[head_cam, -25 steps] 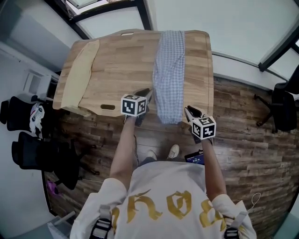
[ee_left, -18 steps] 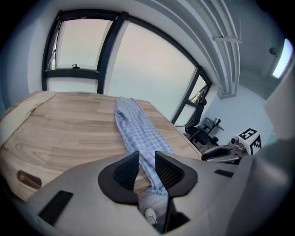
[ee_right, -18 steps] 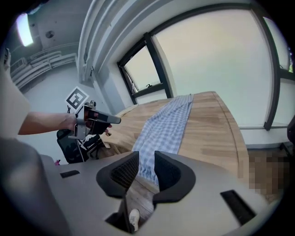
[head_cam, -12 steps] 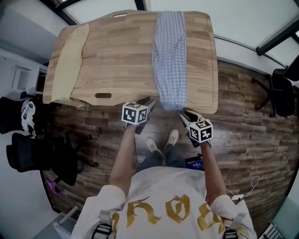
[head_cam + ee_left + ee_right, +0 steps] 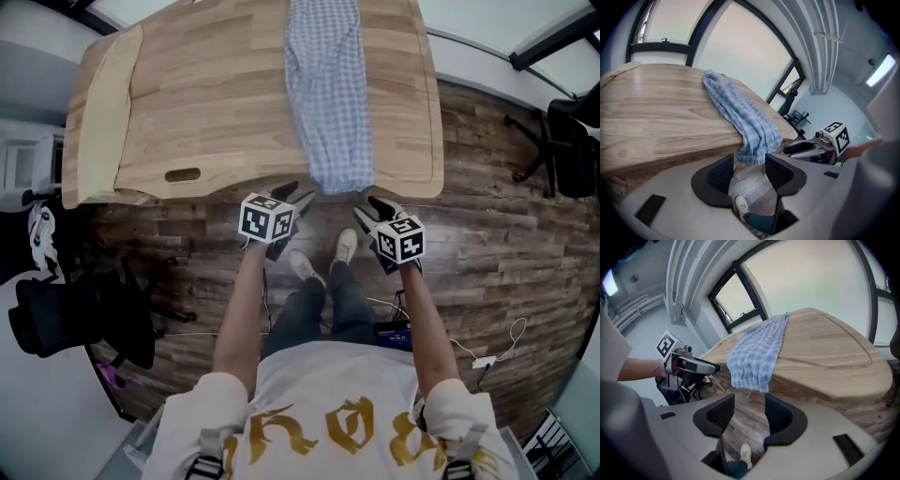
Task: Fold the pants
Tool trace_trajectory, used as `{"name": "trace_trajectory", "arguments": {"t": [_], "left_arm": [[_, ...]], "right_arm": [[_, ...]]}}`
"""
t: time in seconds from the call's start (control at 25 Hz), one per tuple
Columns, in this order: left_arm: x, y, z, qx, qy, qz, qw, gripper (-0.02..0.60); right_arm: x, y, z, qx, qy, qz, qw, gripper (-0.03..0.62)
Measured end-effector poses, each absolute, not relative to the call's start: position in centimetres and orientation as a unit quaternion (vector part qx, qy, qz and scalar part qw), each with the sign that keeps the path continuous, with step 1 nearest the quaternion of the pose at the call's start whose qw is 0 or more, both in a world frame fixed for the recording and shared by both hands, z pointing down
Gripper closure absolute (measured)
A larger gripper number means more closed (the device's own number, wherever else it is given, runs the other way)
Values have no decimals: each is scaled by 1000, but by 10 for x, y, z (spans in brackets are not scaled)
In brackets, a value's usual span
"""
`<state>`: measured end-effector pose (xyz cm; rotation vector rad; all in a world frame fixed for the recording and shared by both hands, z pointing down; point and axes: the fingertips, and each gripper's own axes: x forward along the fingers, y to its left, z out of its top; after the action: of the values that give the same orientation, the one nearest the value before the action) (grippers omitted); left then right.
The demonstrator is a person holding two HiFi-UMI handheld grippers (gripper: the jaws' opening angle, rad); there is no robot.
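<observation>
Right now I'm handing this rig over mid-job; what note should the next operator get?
Left tongs: open, empty; jaws have just been opening.
Right tongs: the same.
Pants: a long strip on the wooden table, near end draped over the edge. Both tongs flank that end, off the table.
Done: no crosswise fold visible.
Left: probably grip the draped end and fold it over.
</observation>
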<state>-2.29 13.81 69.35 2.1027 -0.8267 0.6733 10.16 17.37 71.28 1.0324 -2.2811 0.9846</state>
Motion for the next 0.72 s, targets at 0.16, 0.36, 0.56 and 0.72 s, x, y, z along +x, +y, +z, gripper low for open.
{"name": "trace_trajectory", "arguments": {"t": [0.16,0.36,0.56,0.72], "left_arm": [[-9,132,712,830,-307,264,384,337],[-2,120,722,820,-320,238,410,318],[4,113,727,812,-327,216,432,310],[5,105,730,803,-337,200,448,310]], "right_arm": [[97,164,737,376,-824,363,220,339],[96,150,740,395,-814,391,170,330],[95,135,737,397,-810,412,128,316],[95,128,739,405,-802,425,110,310]]}}
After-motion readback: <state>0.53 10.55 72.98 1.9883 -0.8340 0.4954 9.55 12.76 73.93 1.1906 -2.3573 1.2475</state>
